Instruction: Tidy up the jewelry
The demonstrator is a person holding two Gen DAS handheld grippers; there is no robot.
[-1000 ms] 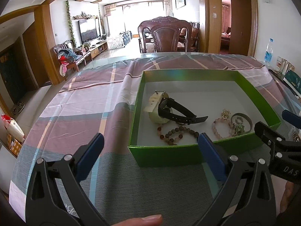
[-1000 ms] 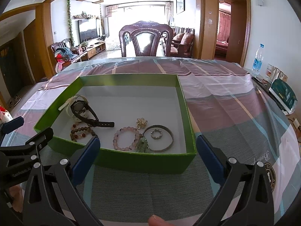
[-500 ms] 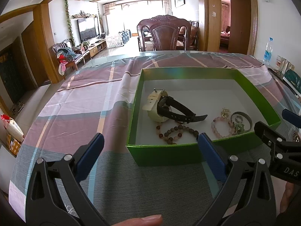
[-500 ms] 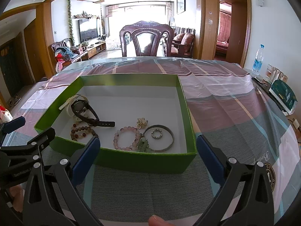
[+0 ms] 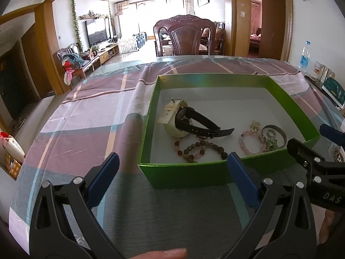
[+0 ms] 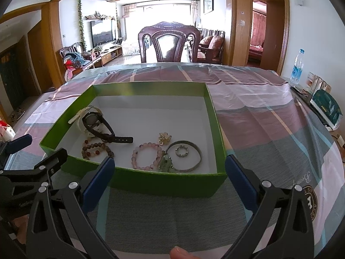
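A green box (image 5: 185, 174) (image 6: 163, 183) with a white floor stands on the tablecloth. In it lie a cream watch (image 5: 172, 116), a black watch (image 6: 101, 127) (image 5: 200, 125), a brown bead bracelet (image 5: 198, 149) (image 6: 97, 149), a pink bead bracelet (image 6: 146, 157) (image 5: 250, 142), a gold charm (image 6: 165, 138), a silver bangle (image 6: 185, 157) and a small ring (image 6: 181, 151). My left gripper (image 5: 172, 172) is open and empty in front of the box's near left corner. My right gripper (image 6: 168, 172) is open and empty in front of the near wall.
A checked cloth (image 6: 269, 129) covers the table. A water bottle (image 6: 297, 67) and a green packet (image 6: 327, 108) stand at the right edge. A wooden chair (image 6: 169, 43) stands behind the far edge.
Both grippers have hardly moved and stay open. The left wrist view has shifted slightly, so the box sits a little further right and lower in it.
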